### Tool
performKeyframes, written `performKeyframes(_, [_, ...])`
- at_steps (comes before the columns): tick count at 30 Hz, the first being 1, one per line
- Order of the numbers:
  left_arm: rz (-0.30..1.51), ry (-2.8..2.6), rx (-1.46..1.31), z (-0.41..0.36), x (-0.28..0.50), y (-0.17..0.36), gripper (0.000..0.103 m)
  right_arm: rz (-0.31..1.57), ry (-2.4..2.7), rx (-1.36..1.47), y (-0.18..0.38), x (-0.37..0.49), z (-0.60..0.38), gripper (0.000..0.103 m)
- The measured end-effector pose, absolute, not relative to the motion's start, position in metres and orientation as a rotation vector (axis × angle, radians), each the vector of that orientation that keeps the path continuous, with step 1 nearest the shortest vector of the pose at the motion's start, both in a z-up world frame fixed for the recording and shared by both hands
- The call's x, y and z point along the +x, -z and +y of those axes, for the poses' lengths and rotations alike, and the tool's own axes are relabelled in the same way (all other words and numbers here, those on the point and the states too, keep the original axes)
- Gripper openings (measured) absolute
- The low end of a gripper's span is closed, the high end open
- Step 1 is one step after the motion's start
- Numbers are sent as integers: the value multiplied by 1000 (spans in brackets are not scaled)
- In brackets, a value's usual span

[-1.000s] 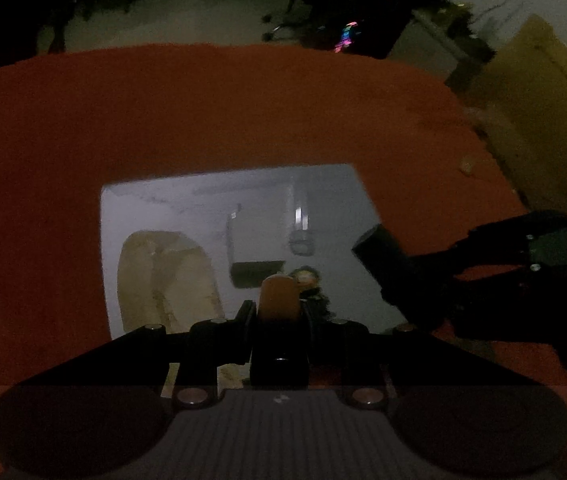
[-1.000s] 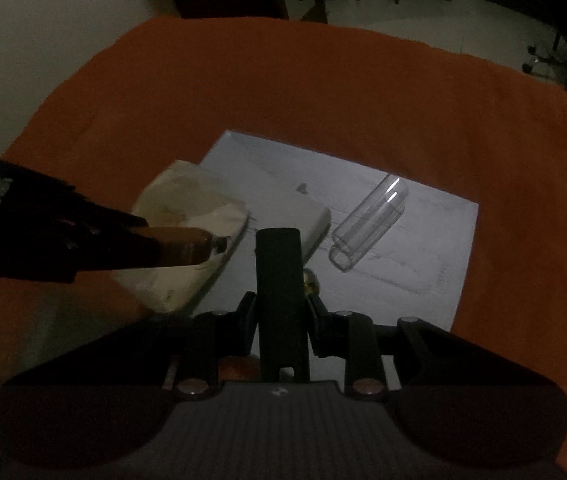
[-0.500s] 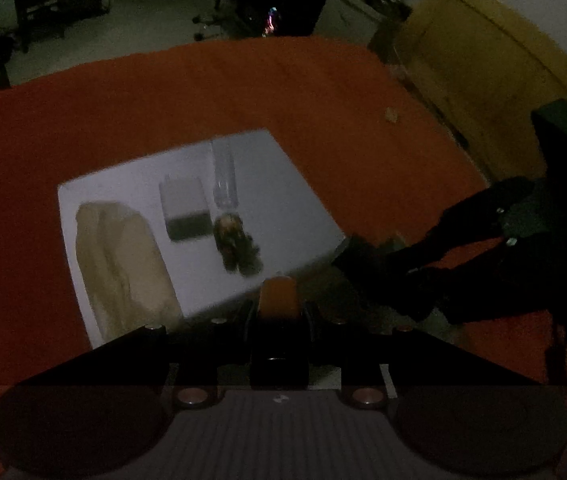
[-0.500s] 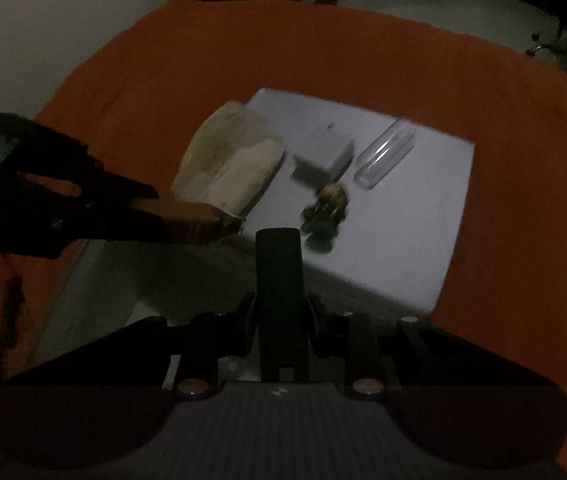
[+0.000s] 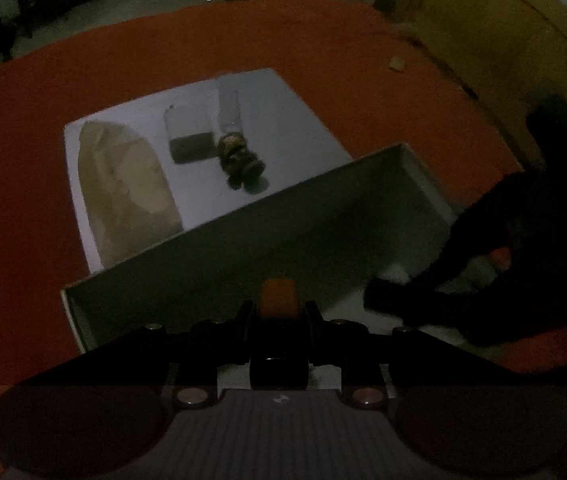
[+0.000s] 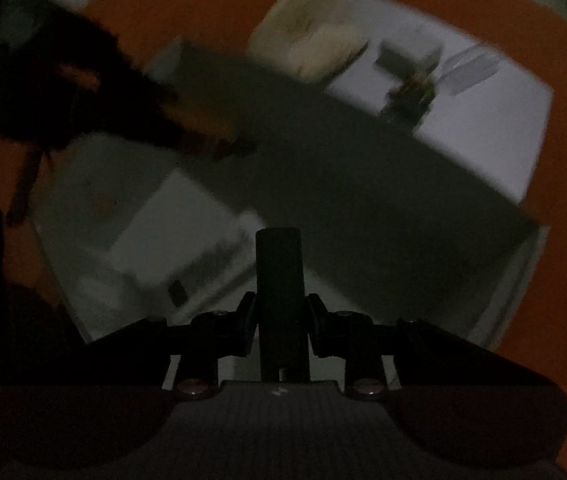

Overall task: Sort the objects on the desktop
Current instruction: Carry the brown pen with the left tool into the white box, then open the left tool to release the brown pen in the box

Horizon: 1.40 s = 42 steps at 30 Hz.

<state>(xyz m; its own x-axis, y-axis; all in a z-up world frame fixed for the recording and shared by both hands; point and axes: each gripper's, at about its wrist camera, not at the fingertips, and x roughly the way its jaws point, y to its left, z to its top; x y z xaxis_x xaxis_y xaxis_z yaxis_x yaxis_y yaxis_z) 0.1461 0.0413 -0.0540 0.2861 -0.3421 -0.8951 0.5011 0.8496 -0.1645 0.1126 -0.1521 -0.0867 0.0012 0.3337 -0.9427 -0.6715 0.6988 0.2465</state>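
Very dim, grainy fisheye views; right wrist view motion-blurred, edges darkly vignetted.

The right gripper (image 6: 279, 256) hangs over an open box (image 6: 363, 184), fingers pressed together. Beyond its far wall, a white sheet (image 6: 495, 120) holds a beige pouch (image 6: 307, 40) (badly blurred).

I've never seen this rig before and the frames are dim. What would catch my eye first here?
Brightest is the white sheet on the orange tablecloth, carrying a beige pouch, a small white box, a clear tube and a little figurine. Nearer the cameras, an open grey box fills the middle. Both shut grippers, left and right, hang over it.
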Motion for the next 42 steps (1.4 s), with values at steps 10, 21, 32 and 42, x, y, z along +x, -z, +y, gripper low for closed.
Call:
performKeyframes(10, [1227, 516, 237, 46, 130, 102, 21, 1385, -918, -511, 130, 73, -119, 29])
performKeyframes(21, [1296, 527, 272, 46, 112, 130, 21, 1488, -893, -521, 161, 76, -112, 29])
performKeyframes(32, [1397, 532, 287, 44, 104, 155, 21, 1523, -879, -513, 171, 72, -119, 29])
performKeyframes(42, [1479, 519, 272, 47, 100, 173, 21, 1609, -763, -501, 183, 79, -127, 30])
